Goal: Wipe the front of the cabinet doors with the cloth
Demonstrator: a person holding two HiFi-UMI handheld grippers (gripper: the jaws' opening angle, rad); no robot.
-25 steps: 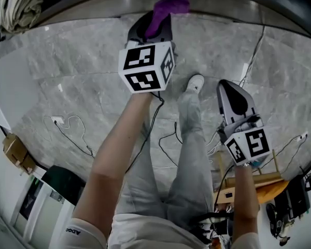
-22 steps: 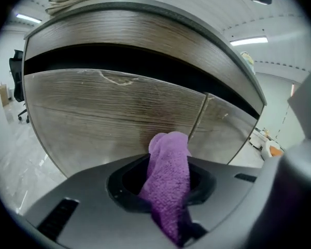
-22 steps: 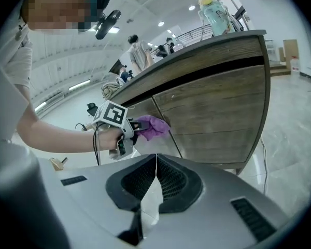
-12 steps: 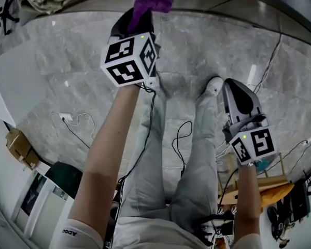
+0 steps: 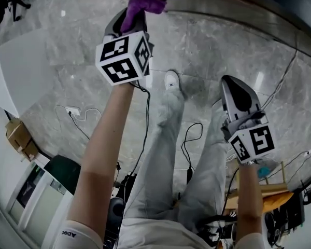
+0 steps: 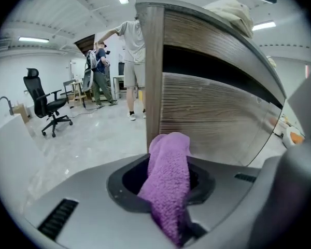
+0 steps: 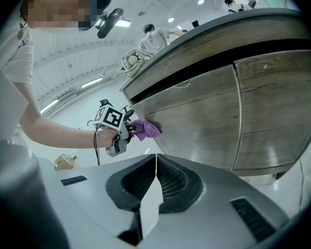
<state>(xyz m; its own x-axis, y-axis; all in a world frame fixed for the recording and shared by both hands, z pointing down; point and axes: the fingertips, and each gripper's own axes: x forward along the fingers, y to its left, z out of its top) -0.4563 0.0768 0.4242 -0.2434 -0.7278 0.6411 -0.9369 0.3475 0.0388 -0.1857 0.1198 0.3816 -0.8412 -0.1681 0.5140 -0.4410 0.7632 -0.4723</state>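
Purple cloth sat clamped in my left gripper, its free end pressed to the wood-grain cabinet door, right beside the cabinet's corner edge. Right gripper hung closed on nothing, well apart from the doors. Risk, my judgement: a stroke toward that corner could run off it, snagging the cloth loose.

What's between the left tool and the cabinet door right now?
Only the purple cloth: the left tool grips it, and its free end reaches the cabinet door at the corner edge. The left gripper view shows this.
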